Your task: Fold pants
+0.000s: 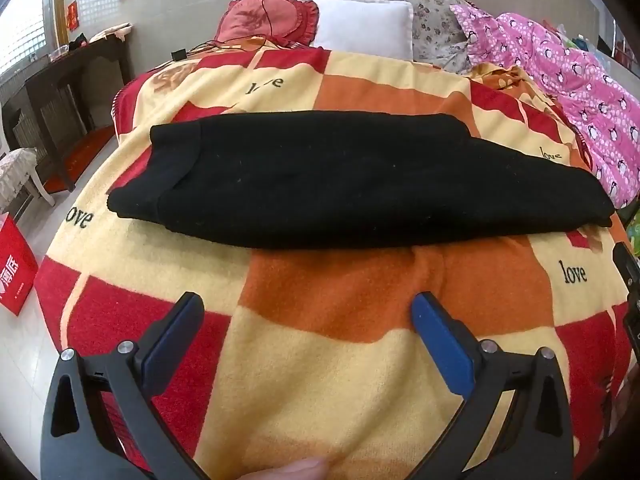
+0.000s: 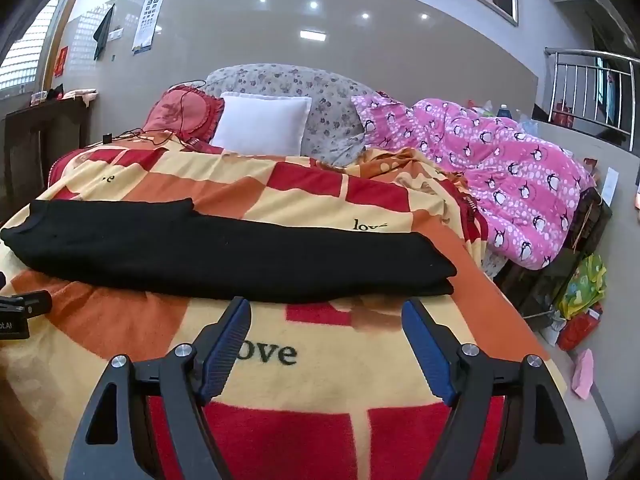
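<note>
Black pants (image 1: 352,184) lie lengthwise across the checked "love" blanket (image 1: 344,392), legs already stacked one on the other, w/ waistband end at left, so I can take both ends for the next fold. Fabric looks thick, knit, matte, edges fairly even. My left gripper (image 1: 308,320) hangs wide open just short of the near edge, nothing btwn jaws. Right gripper (image 2: 326,316) also open & empty, near the leg end. White pillow (image 1: 362,26) sits well behind

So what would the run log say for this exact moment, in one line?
black pants: lying lengthwise on checked blanket | left gripper: open, empty, short of pants | right gripper: open, empty, near pants' edge
</note>
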Demonstrator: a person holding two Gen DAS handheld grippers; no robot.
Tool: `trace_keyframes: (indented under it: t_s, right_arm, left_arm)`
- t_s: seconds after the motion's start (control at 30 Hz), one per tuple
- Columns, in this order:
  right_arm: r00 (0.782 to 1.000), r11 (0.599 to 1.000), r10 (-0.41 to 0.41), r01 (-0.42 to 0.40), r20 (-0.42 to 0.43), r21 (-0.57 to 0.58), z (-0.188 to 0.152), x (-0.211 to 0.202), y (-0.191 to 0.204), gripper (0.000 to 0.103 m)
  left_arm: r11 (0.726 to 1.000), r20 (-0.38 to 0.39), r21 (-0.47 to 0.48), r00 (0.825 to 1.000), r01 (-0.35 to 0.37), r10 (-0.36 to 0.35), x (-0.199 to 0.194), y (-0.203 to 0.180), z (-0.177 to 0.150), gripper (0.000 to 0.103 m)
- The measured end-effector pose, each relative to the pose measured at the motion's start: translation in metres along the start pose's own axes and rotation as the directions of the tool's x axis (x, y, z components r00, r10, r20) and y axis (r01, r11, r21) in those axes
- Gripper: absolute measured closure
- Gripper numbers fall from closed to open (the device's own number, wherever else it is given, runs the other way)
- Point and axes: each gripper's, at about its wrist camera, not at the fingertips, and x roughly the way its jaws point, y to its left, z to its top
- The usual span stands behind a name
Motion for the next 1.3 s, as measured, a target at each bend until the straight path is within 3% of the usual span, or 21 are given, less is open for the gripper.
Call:
trace_keyframes:
  t_s: [0.4,0.5,0.6,0.67,0.77,0.87,0.9,1.0,1.13,1.23,1.3]
  right_arm:
    - [1.000,0.998,0.012,-0.012,0.008,0.070,-0.002,-0.003,-0.015,0.021]
    - [0.991,0.976,0.124,-0.129,0.042,0.178,0.004,-0.005,-0.047,0.021]
    - [0.980,0.923,0.194,-0.201,0.056,0.330,0.019,0.006,-0.097,0.021]
    - [0.953,0.817,0.301,-0.266,0.015,0.512,0.028,0.033,-0.144,0.020]
    - [0.870,0.582,0.493,-0.338,0.009,0.740,0.022,0.083,-0.188,0.020]
    - [0.827,0.472,0.562,-0.302,-0.018,0.828,0.012,0.120,-0.205,0.025]
    - [0.822,0.460,0.569,-0.290,-0.028,0.839,0.009,0.127,-0.206,0.025]
    - [0.838,0.481,0.541,-0.246,-0.064,0.842,0.006,0.141,-0.211,0.027]
    - [0.843,0.493,0.533,-0.236,-0.077,0.837,0.001,0.157,-0.212,0.029]
    - [0.832,0.493,0.549,-0.251,-0.074,0.833,-0.004,0.172,-0.211,0.029]
    - [0.825,0.501,0.561,-0.279,-0.063,0.819,-0.004,0.179,-0.208,0.035]
  left_arm:
    - [1.000,-0.021,-0.012,1.000,0.014,-0.014,0.002,0.003,0.000,0.000]
    - [1.000,-0.022,-0.011,1.000,0.015,-0.015,0.003,0.004,0.000,0.000]
    - [1.000,-0.026,-0.018,0.999,0.020,-0.021,0.004,0.006,0.000,0.000]
    - [1.000,-0.028,-0.019,0.999,0.023,-0.023,0.005,0.006,0.000,0.000]
    - [1.000,-0.027,-0.019,0.999,0.025,-0.025,0.006,0.006,0.000,0.000]
    - [0.999,-0.029,-0.022,0.999,0.028,-0.029,0.006,0.006,0.000,0.000]
    - [0.999,-0.029,-0.023,0.999,0.029,-0.030,0.006,0.006,0.000,0.000]
    - [0.999,-0.030,-0.022,0.999,0.030,-0.030,0.007,0.007,0.000,0.000]
    - [0.999,-0.030,-0.022,0.999,0.030,-0.030,0.007,0.007,0.000,0.000]
    - [0.999,-0.029,-0.024,0.999,0.031,-0.032,0.006,0.007,0.000,0.000]
    - [0.997,-0.002,-0.052,0.999,0.051,-0.051,0.000,0.013,0.000,0.000]
